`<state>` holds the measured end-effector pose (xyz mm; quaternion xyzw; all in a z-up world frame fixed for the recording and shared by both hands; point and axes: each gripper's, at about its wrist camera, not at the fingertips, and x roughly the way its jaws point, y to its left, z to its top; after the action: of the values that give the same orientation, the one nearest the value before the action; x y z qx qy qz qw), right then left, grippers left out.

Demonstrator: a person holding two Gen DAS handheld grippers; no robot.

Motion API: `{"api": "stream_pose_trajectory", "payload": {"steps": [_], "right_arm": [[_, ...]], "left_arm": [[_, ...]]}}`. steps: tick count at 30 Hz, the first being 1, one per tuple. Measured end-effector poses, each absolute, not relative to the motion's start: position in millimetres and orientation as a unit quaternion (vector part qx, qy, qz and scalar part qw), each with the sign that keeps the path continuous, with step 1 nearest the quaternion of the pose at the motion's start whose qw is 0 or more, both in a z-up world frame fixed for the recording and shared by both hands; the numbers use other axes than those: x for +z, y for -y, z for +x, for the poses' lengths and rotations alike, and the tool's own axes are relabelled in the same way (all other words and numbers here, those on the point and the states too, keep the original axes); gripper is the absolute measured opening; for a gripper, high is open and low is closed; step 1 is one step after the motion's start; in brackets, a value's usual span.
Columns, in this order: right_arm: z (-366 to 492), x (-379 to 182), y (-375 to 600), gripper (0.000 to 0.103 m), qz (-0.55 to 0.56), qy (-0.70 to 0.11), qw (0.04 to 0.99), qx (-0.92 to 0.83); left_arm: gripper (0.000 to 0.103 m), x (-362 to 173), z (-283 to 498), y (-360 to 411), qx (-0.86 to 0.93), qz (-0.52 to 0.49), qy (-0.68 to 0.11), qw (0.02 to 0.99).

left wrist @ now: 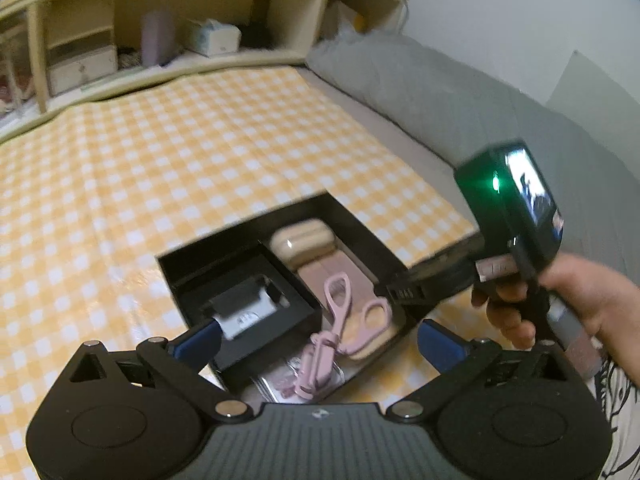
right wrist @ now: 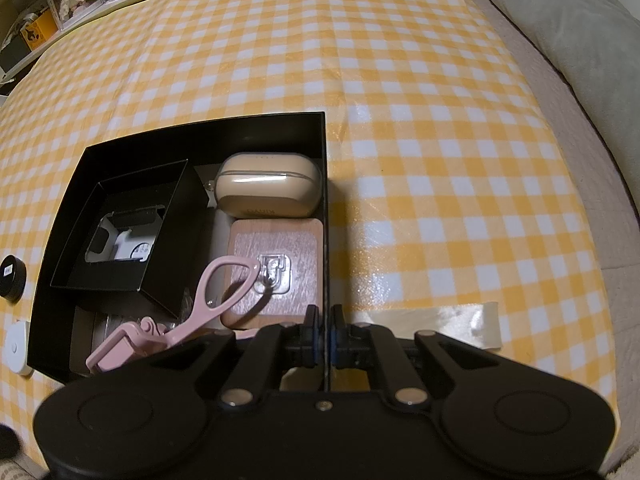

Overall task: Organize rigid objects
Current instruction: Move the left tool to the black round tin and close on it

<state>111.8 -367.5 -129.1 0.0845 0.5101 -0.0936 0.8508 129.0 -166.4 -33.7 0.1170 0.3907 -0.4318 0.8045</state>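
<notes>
A black open box (right wrist: 256, 128) (left wrist: 352, 220) lies on the yellow checked cloth. In it are a smaller black box (right wrist: 120, 232) (left wrist: 248, 292), a beige earbud case (right wrist: 268, 190) (left wrist: 302, 242), a wooden tile with a clear hook (right wrist: 276, 268) and a pink eyelash curler (right wrist: 192, 312) (left wrist: 340, 320). My right gripper (right wrist: 327, 342) is shut on the black box's right wall near its front corner. My left gripper (left wrist: 320, 340) is open and empty, above the box's near end.
A round black item (right wrist: 10, 278) and a white round item (right wrist: 16, 348) lie left of the box. A strip of tape (right wrist: 440, 320) is on the cloth. Grey bedding (left wrist: 440, 92) is on the right, wooden shelves (left wrist: 160, 20) at the back.
</notes>
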Motion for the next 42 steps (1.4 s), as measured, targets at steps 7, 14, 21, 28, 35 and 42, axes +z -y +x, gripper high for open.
{"api": "stream_pose_trajectory", "payload": {"steps": [7, 14, 21, 28, 35, 42], "right_arm": [[111.4, -128.9, 368.0, 0.006, 0.084, -0.51, 0.851, -0.094], [111.3, -128.9, 368.0, 0.006, 0.084, -0.51, 0.851, -0.094], [111.2, -128.8, 368.0, 0.006, 0.083, -0.51, 0.851, -0.095], [111.1, -128.7, 367.3, 0.006, 0.084, -0.51, 0.851, -0.095], [110.8, -128.6, 367.0, 0.006, 0.083, -0.51, 0.851, -0.095], [110.3, -128.5, 368.0, 0.006, 0.084, -0.51, 0.851, -0.095]], "left_arm": [[0.103, -0.9, 140.9, 129.1, -0.386, 0.09, -0.35, 0.849], [0.103, 20.0, 164.8, 85.6, -0.324, 0.065, -0.336, 0.882], [0.103, -4.6, 204.5, 56.5, -0.237, 0.081, -0.407, 0.878], [0.091, -51.8, 238.2, 46.3, -0.179, 0.105, -0.495, 0.843], [0.073, -90.2, 250.9, 45.2, -0.177, 0.096, -0.565, 0.8], [0.062, -117.8, 252.6, 56.3, -0.174, 0.13, -0.598, 0.771]]}}
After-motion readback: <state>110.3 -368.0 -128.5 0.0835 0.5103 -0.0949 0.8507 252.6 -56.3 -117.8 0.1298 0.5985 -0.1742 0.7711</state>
